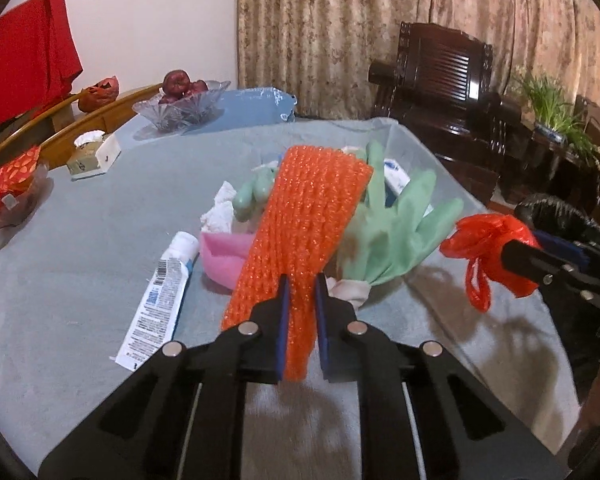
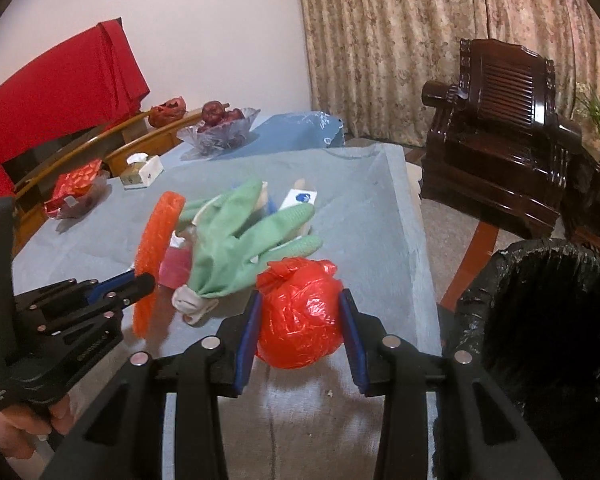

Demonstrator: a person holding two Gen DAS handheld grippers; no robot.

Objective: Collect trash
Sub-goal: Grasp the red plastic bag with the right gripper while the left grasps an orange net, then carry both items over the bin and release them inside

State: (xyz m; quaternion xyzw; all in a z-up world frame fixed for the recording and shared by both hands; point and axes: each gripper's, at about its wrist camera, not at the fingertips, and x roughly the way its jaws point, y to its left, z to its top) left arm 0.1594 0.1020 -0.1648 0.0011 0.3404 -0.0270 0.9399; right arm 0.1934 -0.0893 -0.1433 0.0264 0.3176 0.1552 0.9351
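Matt grey cloth over table (image 1: 80, 264); glossy crinkled red plastic bag (image 2: 300, 316); rough orange mesh scrubber (image 1: 300, 220); polished dark wood armchair (image 2: 500, 128).

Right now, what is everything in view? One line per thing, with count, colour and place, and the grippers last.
Mesh scrubber: 1, orange, clamped in left gripper.
Plastic bag ball: 1, red, clamped in right gripper.
Rubber glove: 1 plainly, green, table centre.
Sponge: 1, pink, beside glove.
Toothpaste tube: 1, white, table, left of scrubber.
Crumpled tissue: 1, white, behind sponge.
Tissue box: 1, white, far left.
Glass fruit bowl: 1, clear, far edge.
Bin: 1, black liner, right of table.
Armchair: 1, dark wood, by curtain.
Table: 1, grey-blue cloth.
Left gripper: 1, black, shut.
Right gripper: 1, black, shut.
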